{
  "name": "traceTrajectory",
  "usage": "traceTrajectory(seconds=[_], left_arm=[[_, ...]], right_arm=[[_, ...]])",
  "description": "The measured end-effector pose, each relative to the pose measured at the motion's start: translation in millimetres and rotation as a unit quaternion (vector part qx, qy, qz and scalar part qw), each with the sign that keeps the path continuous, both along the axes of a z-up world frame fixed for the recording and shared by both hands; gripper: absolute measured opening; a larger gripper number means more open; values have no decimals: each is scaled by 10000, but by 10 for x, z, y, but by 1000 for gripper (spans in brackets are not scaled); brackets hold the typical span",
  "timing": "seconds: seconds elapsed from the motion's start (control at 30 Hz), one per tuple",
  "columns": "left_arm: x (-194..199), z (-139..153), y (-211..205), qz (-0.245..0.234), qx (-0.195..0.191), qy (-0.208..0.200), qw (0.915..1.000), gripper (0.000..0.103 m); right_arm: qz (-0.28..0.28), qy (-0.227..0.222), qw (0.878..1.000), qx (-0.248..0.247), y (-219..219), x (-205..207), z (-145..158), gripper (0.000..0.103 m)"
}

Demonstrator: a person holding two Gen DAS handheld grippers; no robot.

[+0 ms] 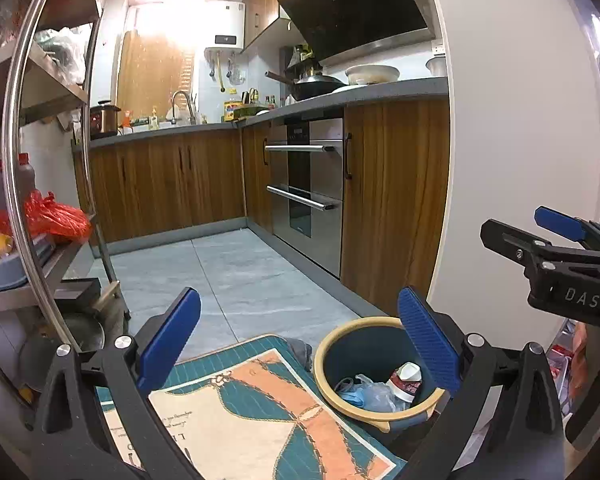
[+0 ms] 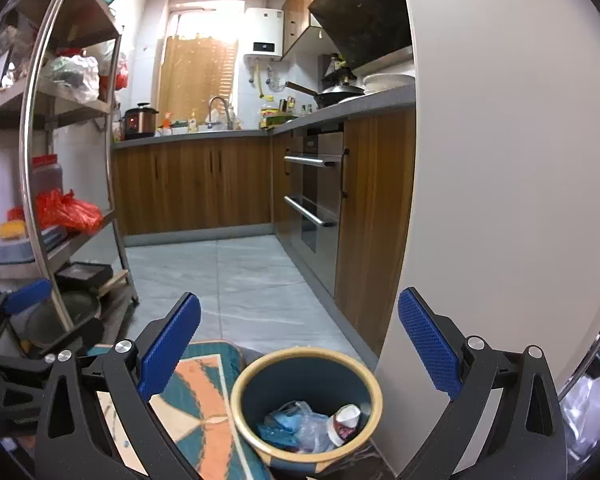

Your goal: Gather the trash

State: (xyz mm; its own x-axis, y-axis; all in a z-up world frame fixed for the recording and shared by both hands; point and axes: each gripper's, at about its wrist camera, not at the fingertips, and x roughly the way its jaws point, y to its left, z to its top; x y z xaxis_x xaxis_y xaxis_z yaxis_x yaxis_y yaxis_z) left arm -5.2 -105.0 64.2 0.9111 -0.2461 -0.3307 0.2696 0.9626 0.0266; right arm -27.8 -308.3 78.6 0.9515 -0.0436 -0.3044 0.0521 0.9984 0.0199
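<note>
A kitchen floor is seen from two handheld claws. The left claw and right claw are both spread wide, with nothing pinched. Below them, a blue bin stands beside a patterned mat; crumpled trash lies inside.

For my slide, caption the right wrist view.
Open right gripper above a bin holding a cup and plastic bag.

Both the left gripper and right gripper show black frames, silver screws, ribbed blue pads (white "DAS" lettering at three o'clock).
</note>
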Motion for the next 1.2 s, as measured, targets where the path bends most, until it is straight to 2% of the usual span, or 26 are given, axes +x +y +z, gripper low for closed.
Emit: traceTrajectory(seconds=[0.43,1.2], left_arm=[[35,-36,-84,-53,7,39,10000,98],[23,-25,-68,-59,35,14,10000,98]], right_arm=[[80,56,9999,132,-34,19,7,98],[53,53,10000,-5,-11,21,7,98]])
